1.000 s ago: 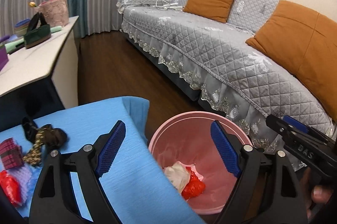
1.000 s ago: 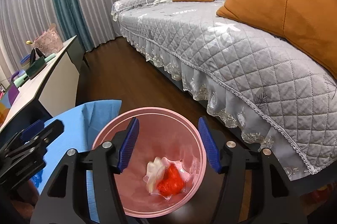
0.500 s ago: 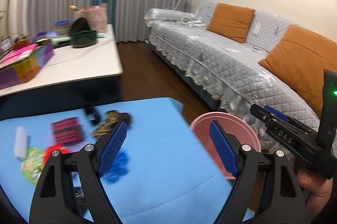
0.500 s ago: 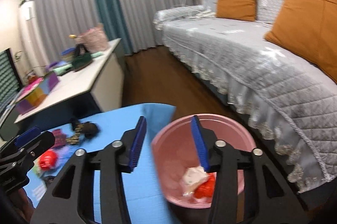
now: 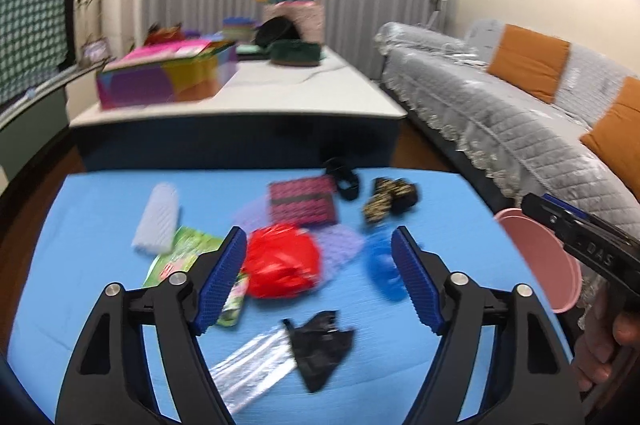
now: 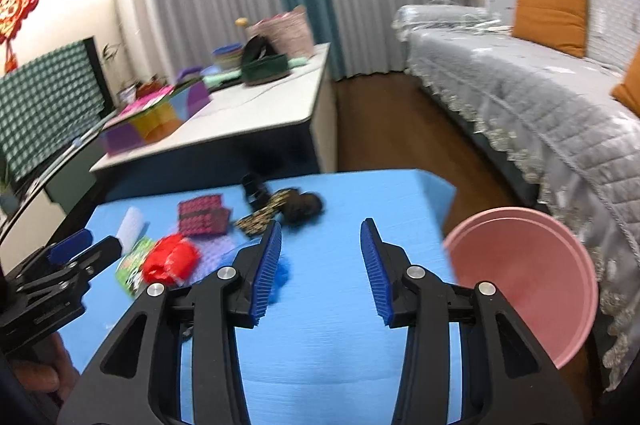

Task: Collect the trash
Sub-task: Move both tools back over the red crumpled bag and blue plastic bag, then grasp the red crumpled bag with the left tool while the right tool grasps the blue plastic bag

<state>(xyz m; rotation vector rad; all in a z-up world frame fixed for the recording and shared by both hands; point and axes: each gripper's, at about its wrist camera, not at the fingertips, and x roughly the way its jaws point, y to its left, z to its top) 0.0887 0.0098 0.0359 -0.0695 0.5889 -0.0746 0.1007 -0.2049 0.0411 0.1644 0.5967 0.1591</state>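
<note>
Trash lies on a blue table [image 5: 100,209]: a red crumpled bag [image 5: 282,261], a black bag [image 5: 320,345] on clear plastic wrap [image 5: 252,369], a blue scrap [image 5: 382,265], a green wrapper [image 5: 180,257], a white foam roll [image 5: 158,221]. My left gripper [image 5: 318,281] is open and empty above the red bag. My right gripper [image 6: 320,265] is open and empty over bare table; the red bag [image 6: 170,261] lies to its left. A pink bin [image 6: 528,281] stands at the table's right edge and also shows in the left wrist view [image 5: 548,261].
A dark pink checked wallet [image 5: 302,205], a black clip [image 5: 342,177] and a leopard-print scrunchie [image 5: 390,199] lie at the table's far side. A white table [image 5: 280,93] with boxes and baskets stands beyond. A grey sofa [image 6: 540,97] with orange cushions runs along the right.
Both grippers swung left from over the pink bin to over the blue table. The trash pile has come into view. Both stay open and empty.
</note>
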